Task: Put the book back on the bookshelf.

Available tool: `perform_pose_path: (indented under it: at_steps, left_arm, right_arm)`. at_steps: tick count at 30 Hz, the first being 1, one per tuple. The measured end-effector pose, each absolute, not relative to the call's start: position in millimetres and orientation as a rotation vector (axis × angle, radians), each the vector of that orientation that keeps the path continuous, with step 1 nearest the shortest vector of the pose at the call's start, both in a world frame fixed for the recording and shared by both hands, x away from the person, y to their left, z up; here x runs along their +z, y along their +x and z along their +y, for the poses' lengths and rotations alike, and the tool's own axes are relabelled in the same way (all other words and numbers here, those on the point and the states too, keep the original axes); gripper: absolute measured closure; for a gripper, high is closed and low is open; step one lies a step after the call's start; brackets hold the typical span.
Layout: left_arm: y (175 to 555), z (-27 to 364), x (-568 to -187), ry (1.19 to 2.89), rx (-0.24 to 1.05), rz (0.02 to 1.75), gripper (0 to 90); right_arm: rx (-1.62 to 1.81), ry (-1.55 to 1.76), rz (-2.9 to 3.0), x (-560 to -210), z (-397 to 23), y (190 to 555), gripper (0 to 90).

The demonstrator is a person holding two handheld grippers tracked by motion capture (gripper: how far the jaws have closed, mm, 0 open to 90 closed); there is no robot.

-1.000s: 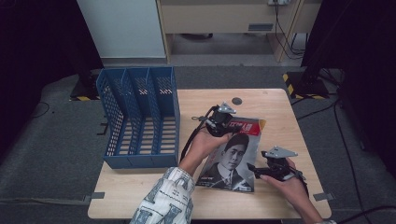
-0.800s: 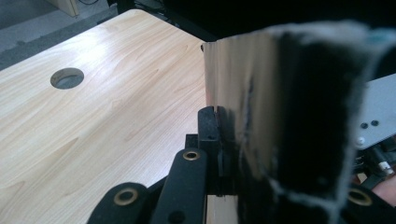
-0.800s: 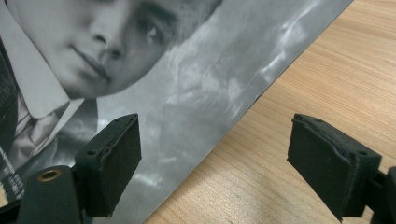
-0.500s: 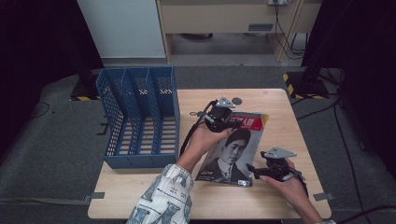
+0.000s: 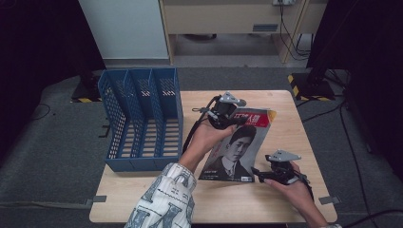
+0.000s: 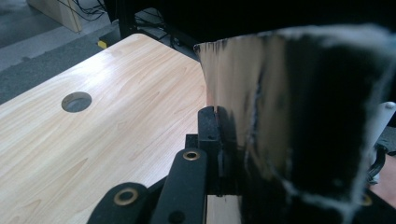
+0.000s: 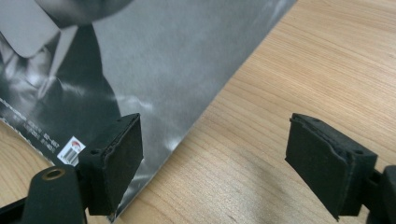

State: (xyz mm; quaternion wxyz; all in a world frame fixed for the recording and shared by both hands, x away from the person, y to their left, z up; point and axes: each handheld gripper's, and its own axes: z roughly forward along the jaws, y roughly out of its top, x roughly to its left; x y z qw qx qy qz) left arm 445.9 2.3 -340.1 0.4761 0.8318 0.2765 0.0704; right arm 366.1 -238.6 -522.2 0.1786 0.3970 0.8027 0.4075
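The left hand-held gripper (image 5: 236,119) has its jaws clamped tight on the top edge of the magazine (image 5: 235,149), near the red masthead band with white characters. The cover is glossy, a black-and-white portrait of someone in a dark suit, with a small barcode sticker at the lower corner. The top end is raised off the wooden counter (image 5: 290,118), the bottom edge down near the person's side. In the left gripper view the held edge (image 6: 299,121) looks worn and whitish, catching a shine.

The right hand-held gripper (image 5: 259,173) sits low at the magazine's lower right corner, jaws spread wide and gripping nothing; one pad (image 7: 114,161) sits over the cover's corner, the other over bare wood. The blue mesh file rack (image 5: 142,118) stands at the counter's left, well apart from the magazine.
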Motion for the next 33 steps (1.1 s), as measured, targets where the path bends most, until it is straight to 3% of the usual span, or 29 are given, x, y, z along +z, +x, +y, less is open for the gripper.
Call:
perform_pose_path:
  at_steps: [19,33]
  left_arm:
    - [445.7,10.7,-320.8,1.987,0.195,0.689,86.7]
    - [441.4,10.9,-302.5,1.967,0.217,0.708,86.7]
  right_arm:
    - [1.066,1.175,2.269,-527.8,-243.4,368.7,20.5]
    - [1.056,1.194,2.257,-530.2,-243.1,369.0,16.2]
